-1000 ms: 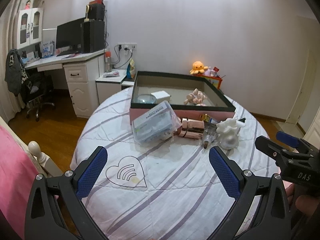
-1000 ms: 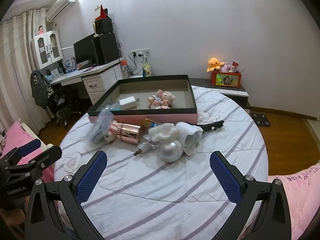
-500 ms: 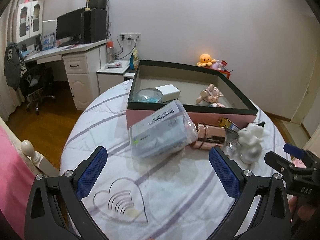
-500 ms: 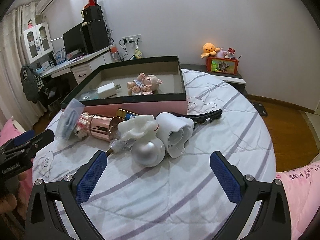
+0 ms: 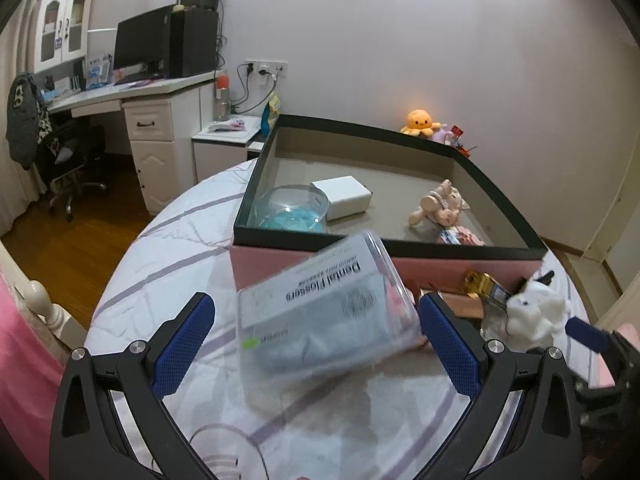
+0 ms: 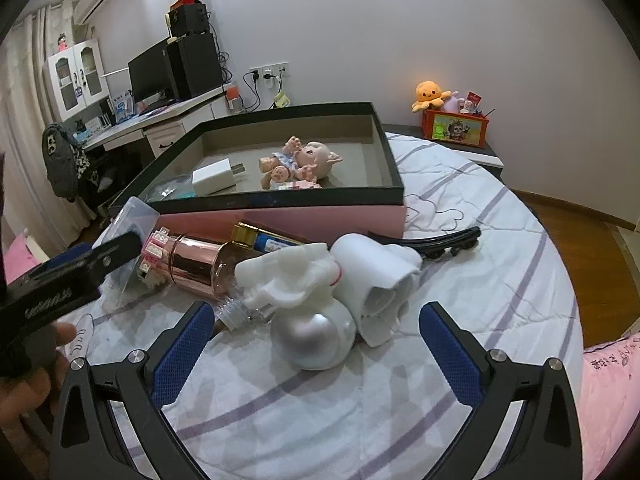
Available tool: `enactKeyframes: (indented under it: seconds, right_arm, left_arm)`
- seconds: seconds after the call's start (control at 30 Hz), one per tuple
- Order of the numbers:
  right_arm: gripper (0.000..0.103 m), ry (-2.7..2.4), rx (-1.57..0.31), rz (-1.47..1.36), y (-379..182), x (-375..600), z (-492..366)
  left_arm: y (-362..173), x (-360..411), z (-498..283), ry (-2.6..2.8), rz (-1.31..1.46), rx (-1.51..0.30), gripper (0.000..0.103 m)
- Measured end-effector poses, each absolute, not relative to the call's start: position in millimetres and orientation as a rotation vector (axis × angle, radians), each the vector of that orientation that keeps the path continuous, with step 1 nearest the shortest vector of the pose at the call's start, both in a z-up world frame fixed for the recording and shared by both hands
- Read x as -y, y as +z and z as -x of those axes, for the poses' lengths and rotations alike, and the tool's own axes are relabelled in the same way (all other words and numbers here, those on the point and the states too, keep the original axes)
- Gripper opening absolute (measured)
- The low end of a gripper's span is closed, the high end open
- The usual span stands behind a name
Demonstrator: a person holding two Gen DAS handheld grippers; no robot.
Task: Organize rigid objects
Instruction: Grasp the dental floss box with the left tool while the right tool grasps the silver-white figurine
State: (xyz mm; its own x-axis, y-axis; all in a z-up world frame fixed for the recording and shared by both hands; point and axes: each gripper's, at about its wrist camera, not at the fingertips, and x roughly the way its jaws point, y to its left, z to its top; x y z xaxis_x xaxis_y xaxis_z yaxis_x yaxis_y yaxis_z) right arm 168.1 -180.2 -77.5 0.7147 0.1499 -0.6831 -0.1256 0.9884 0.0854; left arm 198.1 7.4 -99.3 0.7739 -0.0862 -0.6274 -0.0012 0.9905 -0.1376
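both grippers hover open over a round bed. the left gripper (image 5: 316, 340) has its jaws wide around a clear dental flosser box (image 5: 324, 316), not pressing it. the right gripper (image 6: 312, 348), whose jaws have just been closing slightly, frames a silver-and-white ornament (image 6: 308, 320), untouched. the open tray (image 6: 392, 184) sits just behind. risk: the slick, tilted box may slip from a shallow grip, or the crowded pile could get knocked.
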Motion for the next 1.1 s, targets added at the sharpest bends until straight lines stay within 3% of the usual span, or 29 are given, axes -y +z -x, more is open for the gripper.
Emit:
enactKeyframes:
  seconds: [0.07, 0.13, 0.17, 0.4, 0.53, 0.67, 0.77, 0.83, 0.97, 1.07, 1.1]
  right_arm:
    - [0.094, 0.141, -0.775, -0.027, -82, 178, -172]
    - [0.081, 0.132, -0.787, -0.027, -86, 178, -174]
    - [0.068, 0.127, -0.801, -0.029, -90, 178, -176]
    - [0.052, 0.162, -0.794, -0.038, -89, 180, -169]
    - [0.051, 0.179, -0.79, -0.049, -88, 183, -164]
    - [0.049, 0.205, -0.784, -0.06, -84, 186, -154]
    - [0.049, 0.215, -0.781, -0.052, -81, 184, -149]
    - [0.049, 0.208, -0.787, -0.041, -83, 181, -154]
    - [0.049, 0.203, -0.814, -0.012, -89, 174, -166]
    - [0.049, 0.202, -0.811, -0.008, -90, 171, -168]
    - [0.048, 0.203, -0.811, -0.004, -90, 171, -167]
  left_arm:
    - [-103, -6, -204, -0.055, 0.133, -0.693, 0.102]
    - [-107, -6, -209, -0.082, 0.146, -0.714, 0.098]
    - [-109, -7, -210, -0.1, 0.156, -0.725, 0.097]
    - [-100, -8, -194, -0.147, 0.152, -0.672, 0.074]
    - [-93, -13, -178, -0.161, 0.153, -0.653, 0.061]
    - [-86, -21, -161, -0.174, 0.167, -0.634, 0.055]
    - [-89, -22, -161, -0.157, 0.151, -0.646, 0.061]
    - [-96, -22, -167, -0.117, 0.137, -0.664, 0.075]
    - [-112, -26, -184, -0.128, 0.166, -0.738, 0.073]
    - [-109, -26, -185, -0.136, 0.144, -0.723, 0.059]
    - [-110, -26, -186, -0.147, 0.145, -0.727, 0.049]
